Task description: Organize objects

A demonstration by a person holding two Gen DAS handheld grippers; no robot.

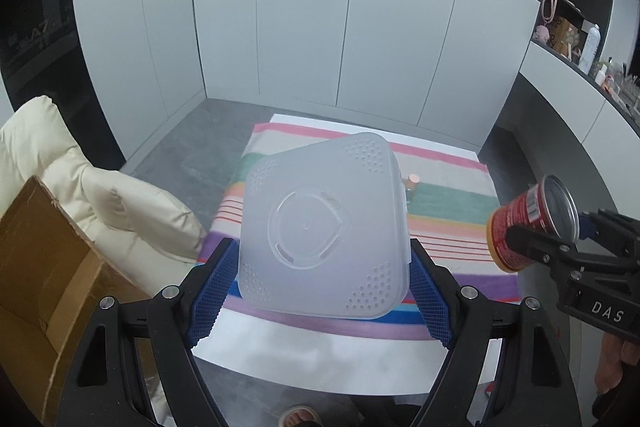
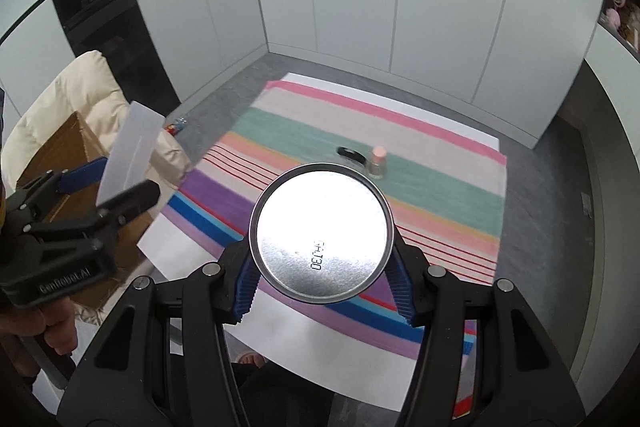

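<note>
My left gripper point(image 1: 324, 287) is shut on a translucent white plastic box point(image 1: 322, 225), held up with its flat face toward the camera; it shows edge-on in the right wrist view point(image 2: 130, 151). My right gripper point(image 2: 322, 283) is shut on a red can point(image 1: 516, 227) with a silver metal end point(image 2: 320, 233), held above the striped cloth point(image 2: 440, 195). A small bottle with a peach cap point(image 2: 377, 163) and a black item point(image 2: 352, 154) stand on the cloth's green stripe.
An open cardboard box point(image 1: 48, 267) and a cream padded cushion point(image 1: 100, 195) are at the left. White cabinet doors point(image 1: 320, 27) stand behind the table. Shelves with clutter point(image 1: 580, 39) are at the right. A small object point(image 2: 176, 126) lies on the grey floor.
</note>
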